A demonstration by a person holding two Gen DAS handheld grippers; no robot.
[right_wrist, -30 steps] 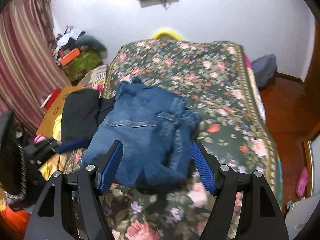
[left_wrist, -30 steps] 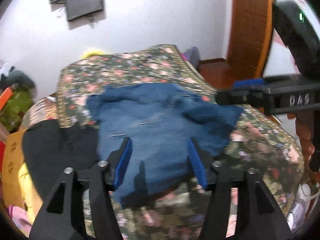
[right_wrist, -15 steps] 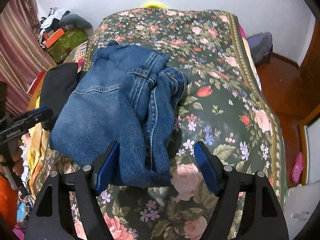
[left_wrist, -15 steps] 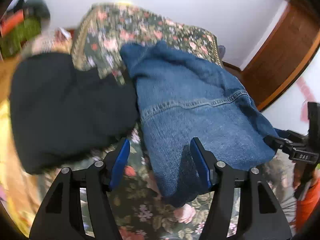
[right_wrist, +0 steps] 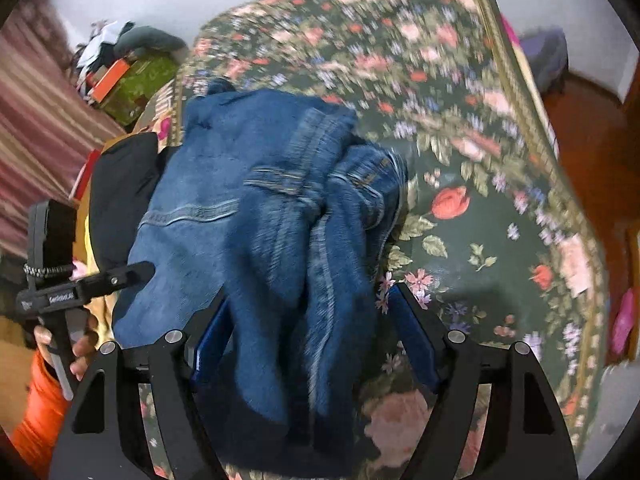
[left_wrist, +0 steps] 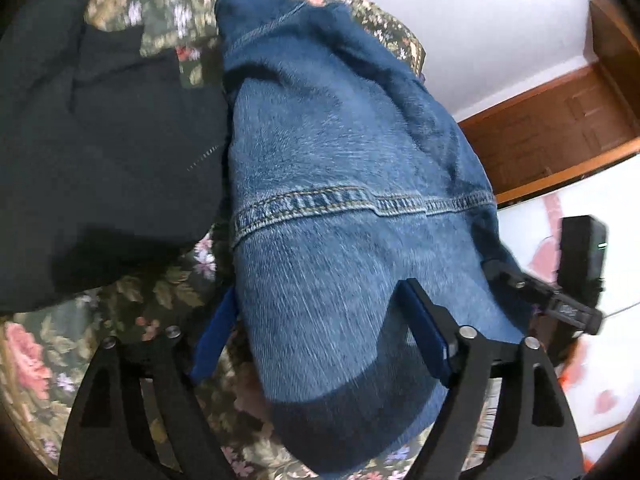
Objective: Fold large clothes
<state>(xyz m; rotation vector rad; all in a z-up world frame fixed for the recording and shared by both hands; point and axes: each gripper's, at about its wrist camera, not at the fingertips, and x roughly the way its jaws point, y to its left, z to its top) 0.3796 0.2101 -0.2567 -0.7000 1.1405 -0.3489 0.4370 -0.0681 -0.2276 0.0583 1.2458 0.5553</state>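
A pair of blue jeans (left_wrist: 340, 184) lies bunched on the floral bedspread (left_wrist: 132, 312); it also shows in the right wrist view (right_wrist: 248, 220) with its waistband crumpled at the right. My left gripper (left_wrist: 320, 336) is open, its blue pads on either side of the near denim edge. My right gripper (right_wrist: 308, 332) is open too, straddling the near hanging end of the jeans. Each gripper shows in the other's view: the right one (left_wrist: 532, 300) at the jeans' right edge, the left one (right_wrist: 132, 272) at their left edge.
A black garment (left_wrist: 92, 152) lies left of the jeans, touching them. The bed (right_wrist: 480, 208) stretches to the right and back. Clutter and a green box (right_wrist: 136, 80) stand by the curtain at left. A wooden door (left_wrist: 560, 128) and floor lie to the right.
Both grippers have moved down and closer to the jeans' near edge; the denim now lies between each pair of open fingers. The left view has swung over the jeans.
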